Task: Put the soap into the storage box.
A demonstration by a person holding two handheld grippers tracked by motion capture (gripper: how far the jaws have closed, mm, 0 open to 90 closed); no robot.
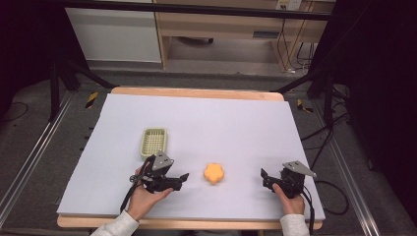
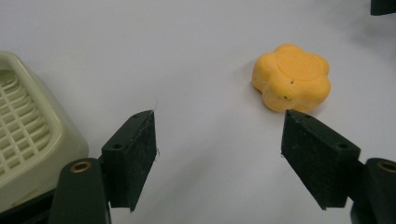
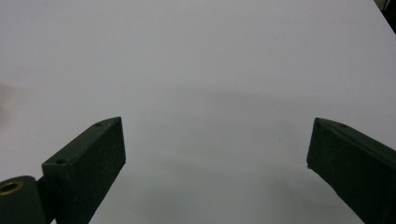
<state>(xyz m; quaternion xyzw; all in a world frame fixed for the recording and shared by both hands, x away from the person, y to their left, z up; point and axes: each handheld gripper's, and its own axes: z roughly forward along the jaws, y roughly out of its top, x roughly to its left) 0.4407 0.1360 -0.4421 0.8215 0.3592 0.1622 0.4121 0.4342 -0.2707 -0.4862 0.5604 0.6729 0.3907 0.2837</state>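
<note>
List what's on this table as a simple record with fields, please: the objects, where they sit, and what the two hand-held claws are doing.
surface: white table
orange flower-shaped piece: on the table between the two grippers, untouched
pale green basket: beyond the left gripper, looks empty
left gripper: jaws open, pointing toward the orange piece
right gripper: jaws open, over bare table

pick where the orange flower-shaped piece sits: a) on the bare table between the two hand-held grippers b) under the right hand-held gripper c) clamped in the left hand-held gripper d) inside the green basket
a: the orange flower-shaped piece lies on the table, between the open left hand-held gripper and right hand-held gripper, apart from the green basket.
</note>
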